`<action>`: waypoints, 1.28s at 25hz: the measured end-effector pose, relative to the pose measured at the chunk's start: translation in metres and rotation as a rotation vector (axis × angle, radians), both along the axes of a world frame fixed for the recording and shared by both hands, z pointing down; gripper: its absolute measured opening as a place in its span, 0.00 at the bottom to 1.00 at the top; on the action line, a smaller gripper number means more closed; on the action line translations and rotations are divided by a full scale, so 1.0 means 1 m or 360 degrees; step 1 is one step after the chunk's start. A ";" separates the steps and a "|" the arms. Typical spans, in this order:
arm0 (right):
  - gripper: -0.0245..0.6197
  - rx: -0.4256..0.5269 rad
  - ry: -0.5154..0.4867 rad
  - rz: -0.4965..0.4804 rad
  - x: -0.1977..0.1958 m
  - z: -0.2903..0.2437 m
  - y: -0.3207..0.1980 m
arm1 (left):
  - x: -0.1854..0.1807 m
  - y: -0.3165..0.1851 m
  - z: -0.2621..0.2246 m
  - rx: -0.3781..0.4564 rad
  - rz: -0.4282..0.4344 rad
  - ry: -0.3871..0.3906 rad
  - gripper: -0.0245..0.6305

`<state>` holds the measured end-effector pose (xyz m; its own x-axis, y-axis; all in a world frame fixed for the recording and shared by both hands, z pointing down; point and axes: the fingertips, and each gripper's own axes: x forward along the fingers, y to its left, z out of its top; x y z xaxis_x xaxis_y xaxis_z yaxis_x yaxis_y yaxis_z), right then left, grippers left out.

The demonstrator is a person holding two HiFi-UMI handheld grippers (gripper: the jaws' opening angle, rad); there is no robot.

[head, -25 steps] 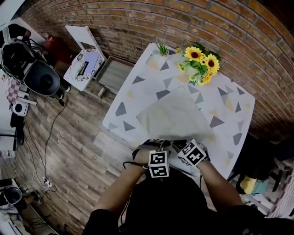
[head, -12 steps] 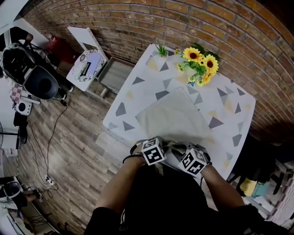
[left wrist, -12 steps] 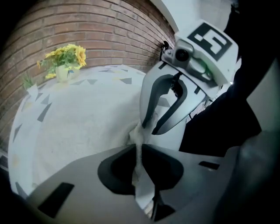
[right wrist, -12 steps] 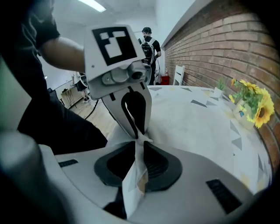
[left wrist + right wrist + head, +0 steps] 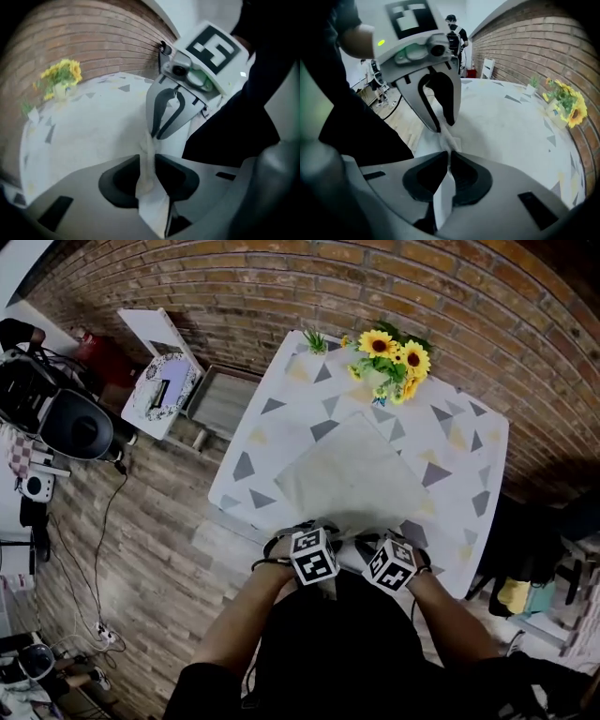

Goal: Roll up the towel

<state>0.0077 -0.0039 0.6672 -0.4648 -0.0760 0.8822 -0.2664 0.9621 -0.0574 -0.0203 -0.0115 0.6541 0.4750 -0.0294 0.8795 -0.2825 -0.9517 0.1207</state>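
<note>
Pinching the near edge now: the towel (image 5: 352,474) lies spread flat on the table (image 5: 450,460), with its near hem caught at the person's side. The left gripper (image 5: 149,166) has narrow jaws on a bunched fold, just eased open a touch; the right gripper (image 5: 449,161) has just tightened its jaws, thin cloth clamped between them. Soft, light, limp stuff, likely to sag between the grips, so take the hem near both corners and keep it taut

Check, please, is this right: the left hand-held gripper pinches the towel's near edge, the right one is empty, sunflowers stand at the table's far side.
The right hand-held gripper is not empty: the right gripper view shows its jaws, just closing further, pinching the towel edge too. The left hand-held gripper, jaws just eased slightly, pinches it as said; the sunflowers are right.
</note>
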 end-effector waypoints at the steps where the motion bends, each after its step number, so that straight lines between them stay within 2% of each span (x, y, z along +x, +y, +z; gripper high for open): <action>1: 0.10 -0.0043 -0.0009 0.0063 0.000 0.000 0.001 | -0.002 -0.001 -0.003 0.0139 0.0086 -0.0056 0.21; 4: 0.10 -0.0184 -0.0064 0.0279 0.002 -0.003 0.001 | 0.004 0.007 -0.014 0.0419 0.0304 -0.0120 0.24; 8: 0.10 -0.0326 -0.0170 0.0528 -0.001 -0.007 -0.001 | 0.015 0.018 -0.012 0.0595 0.0475 -0.0115 0.24; 11: 0.10 -0.0394 -0.0203 0.0638 -0.002 -0.008 -0.003 | 0.014 0.014 -0.001 0.0632 0.0482 -0.0129 0.23; 14: 0.10 -0.0403 -0.0203 0.0708 0.001 -0.010 -0.011 | 0.013 0.008 0.003 0.0528 0.0437 -0.0082 0.15; 16: 0.13 -0.0297 -0.0120 0.0652 0.005 -0.011 -0.017 | 0.012 0.005 0.003 0.0423 0.0396 -0.0054 0.14; 19: 0.20 -0.0015 0.0030 0.0401 0.005 -0.021 -0.022 | 0.011 0.000 0.001 0.0256 0.0313 -0.0010 0.13; 21: 0.20 0.0107 0.0042 0.0246 -0.001 -0.034 -0.020 | 0.010 -0.002 0.001 0.0159 0.0278 0.0009 0.13; 24: 0.20 0.0155 0.0031 0.0110 -0.011 -0.034 -0.017 | 0.007 -0.005 0.001 0.0064 0.0252 0.0015 0.13; 26: 0.20 0.0171 0.0069 0.0051 -0.014 -0.026 -0.016 | 0.006 -0.009 0.002 0.0052 0.0229 0.0006 0.13; 32: 0.16 0.0192 0.0078 0.0054 -0.016 -0.017 -0.030 | 0.001 -0.023 0.000 0.0107 0.0161 -0.0032 0.15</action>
<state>-0.0080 -0.0340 0.6506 -0.4166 -0.1982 0.8872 -0.2986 0.9516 0.0724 -0.0192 -0.0346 0.6542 0.4606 -0.0414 0.8866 -0.1861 -0.9812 0.0508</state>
